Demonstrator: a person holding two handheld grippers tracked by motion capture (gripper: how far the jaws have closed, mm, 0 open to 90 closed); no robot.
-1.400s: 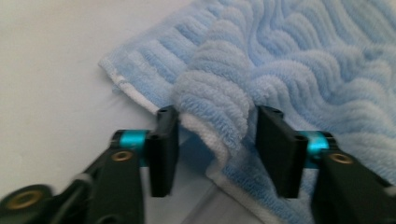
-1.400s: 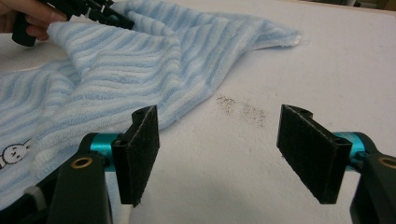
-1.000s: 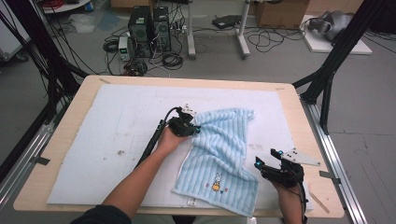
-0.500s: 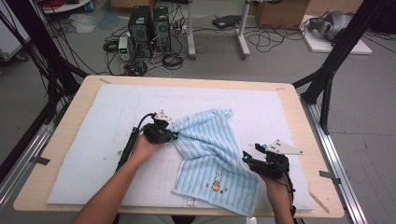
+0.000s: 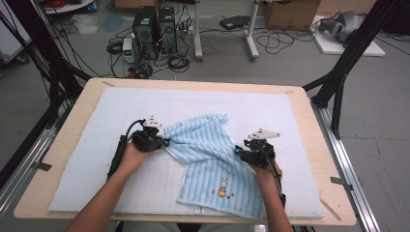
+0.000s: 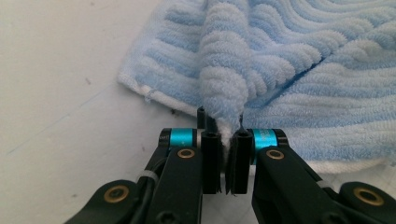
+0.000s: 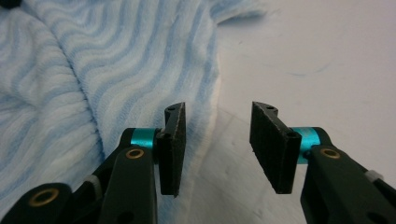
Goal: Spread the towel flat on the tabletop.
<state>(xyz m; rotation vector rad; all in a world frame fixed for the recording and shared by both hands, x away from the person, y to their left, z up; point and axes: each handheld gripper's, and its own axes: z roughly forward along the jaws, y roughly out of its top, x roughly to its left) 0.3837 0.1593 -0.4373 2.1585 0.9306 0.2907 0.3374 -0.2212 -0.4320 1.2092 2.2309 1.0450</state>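
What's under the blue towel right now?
The towel lies on the pale mat, whose printed grid shows beside it. The left claw pinches a raised fold; anything beneath the cloth is covered.

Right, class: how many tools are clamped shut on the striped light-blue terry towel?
1. The left tool pinches a bunched fold at the striped light-blue terry towel's left edge. The right tool is open at the towel's right edge, gripping nothing.

The towel [image 5: 209,159] is pale blue with ribbed stripes, white edging and a small rabbit picture [image 5: 222,187]. The mat [image 5: 87,159] is pale blue-white.
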